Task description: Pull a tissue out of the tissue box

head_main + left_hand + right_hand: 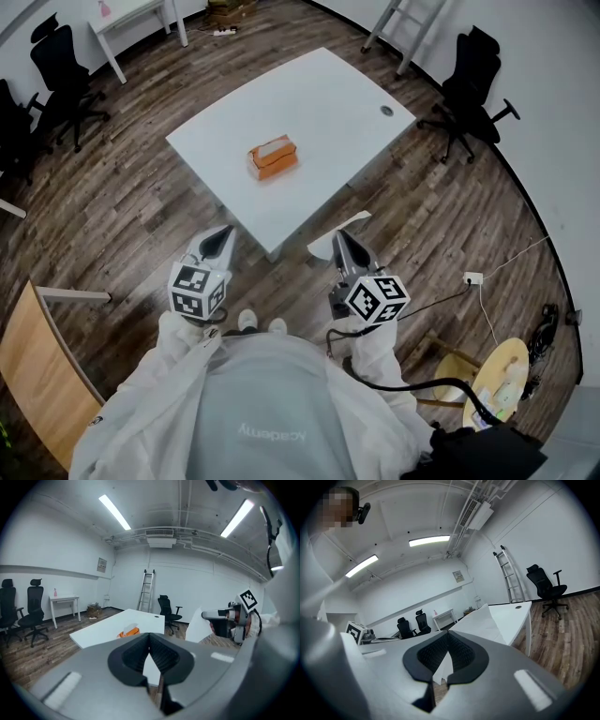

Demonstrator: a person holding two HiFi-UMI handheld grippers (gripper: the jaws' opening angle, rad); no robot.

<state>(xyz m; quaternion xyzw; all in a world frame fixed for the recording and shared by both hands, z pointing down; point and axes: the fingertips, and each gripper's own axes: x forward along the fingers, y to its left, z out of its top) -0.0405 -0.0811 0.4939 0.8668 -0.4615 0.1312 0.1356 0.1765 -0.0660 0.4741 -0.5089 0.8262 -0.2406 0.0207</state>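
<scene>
- Pinches a white tissue [483, 620] between the right gripper's [447, 635] closed fingers.
- Shows the left gripper's [150, 641] fingers pressed together, empty.
- Finds the orange tissue box [273, 157] on the table [328, 94] at 12 o'clock, well apart from both grippers, long axis running 8 to 2 o'clock.

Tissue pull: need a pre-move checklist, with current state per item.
1. Right tool gripping the tissue: ok, shut on it.
2. Tissue clear of the tissue box: ok, the box sits on the table, well away from both tools.
3. Left tool free: ok, shut with nothing in it.
4. Tissue box upright, next sheet up at the slot: ok, white shows on top.
5. Tissue whole, not torn: cannot tell.
</scene>
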